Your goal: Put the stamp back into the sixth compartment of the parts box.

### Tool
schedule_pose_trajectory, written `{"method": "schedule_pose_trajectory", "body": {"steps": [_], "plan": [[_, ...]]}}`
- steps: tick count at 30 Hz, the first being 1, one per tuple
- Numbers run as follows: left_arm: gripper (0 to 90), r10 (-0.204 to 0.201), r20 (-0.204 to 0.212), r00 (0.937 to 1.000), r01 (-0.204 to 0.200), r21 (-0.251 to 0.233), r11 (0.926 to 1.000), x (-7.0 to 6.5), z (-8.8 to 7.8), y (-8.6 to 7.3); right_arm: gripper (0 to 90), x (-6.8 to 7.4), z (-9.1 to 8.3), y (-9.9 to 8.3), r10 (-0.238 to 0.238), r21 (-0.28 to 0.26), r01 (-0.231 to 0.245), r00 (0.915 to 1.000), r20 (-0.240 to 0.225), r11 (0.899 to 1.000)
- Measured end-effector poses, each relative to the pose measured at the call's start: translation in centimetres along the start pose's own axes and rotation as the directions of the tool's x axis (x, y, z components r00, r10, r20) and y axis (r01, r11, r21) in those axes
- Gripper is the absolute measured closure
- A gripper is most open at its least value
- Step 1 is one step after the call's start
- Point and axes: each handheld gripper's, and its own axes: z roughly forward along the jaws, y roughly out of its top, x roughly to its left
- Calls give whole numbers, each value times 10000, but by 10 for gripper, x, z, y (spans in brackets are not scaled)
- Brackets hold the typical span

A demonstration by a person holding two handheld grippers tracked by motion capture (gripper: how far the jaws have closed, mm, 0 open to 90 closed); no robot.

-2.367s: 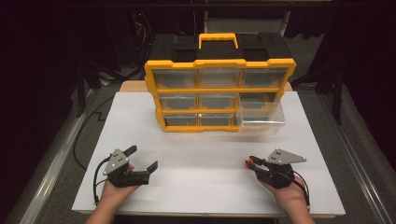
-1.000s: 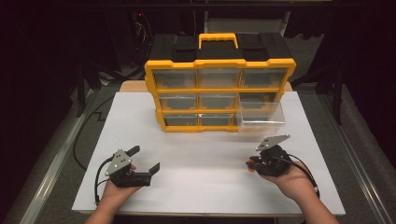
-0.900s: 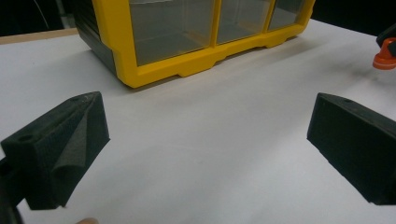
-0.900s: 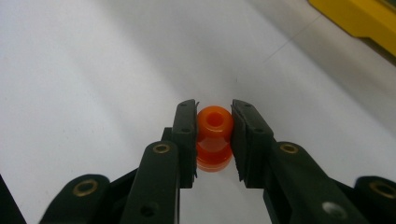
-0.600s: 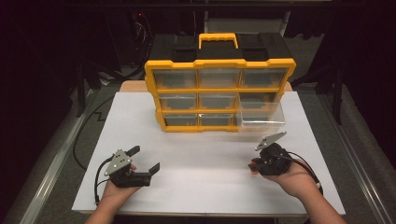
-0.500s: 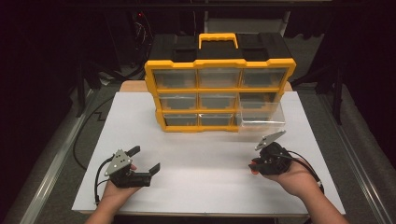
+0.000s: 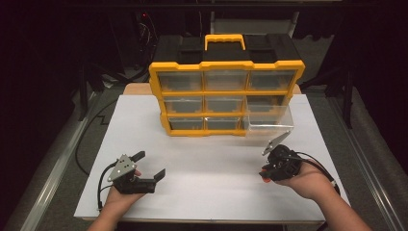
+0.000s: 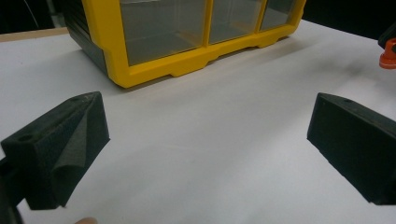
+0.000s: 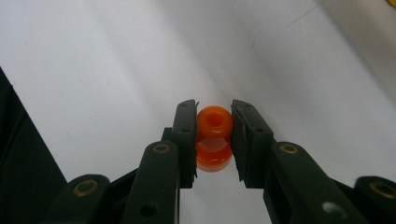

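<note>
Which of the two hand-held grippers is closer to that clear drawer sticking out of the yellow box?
The right one. The right gripper, clamped on a small orange piece, sits just in front of the pulled-out clear drawer. The left gripper rests open, far off to the drawer's left.

Two handheld black grippers, bare forearms

Beside the yellow organiser (image 7: 226, 94), each gripper is black: the left gripper (image 7: 150, 164) has blocky foam-faced jaws, the right gripper (image 9: 214, 140) slim arms with brass-ringed screw holes; both carry a grey three-cornered plate and a black cable.

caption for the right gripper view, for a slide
Right gripper clamps a small orange spool-shaped part between its two black jaws, above the white table surface.
</note>
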Motion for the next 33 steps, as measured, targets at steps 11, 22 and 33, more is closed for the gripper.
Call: {"method": "schedule_pose_trajectory", "body": {"steps": [11, 22, 33], "plan": [[3, 25, 33, 10000, -25, 17, 10000, 0, 0, 0, 729, 0, -10, 3, -228, 427, 243, 9991, -355, 9988], [3, 21, 28, 10000, -21, 17, 10000, 0, -1, 0, 729, -2, -34, 11, -556, 421, 580, 9969, -559, 9974], [3, 38, 48, 10000, -38, 1, 10000, 0, -1, 0, 728, -5, -60, 20, -547, 450, 569, 9973, -497, 9974]]}}
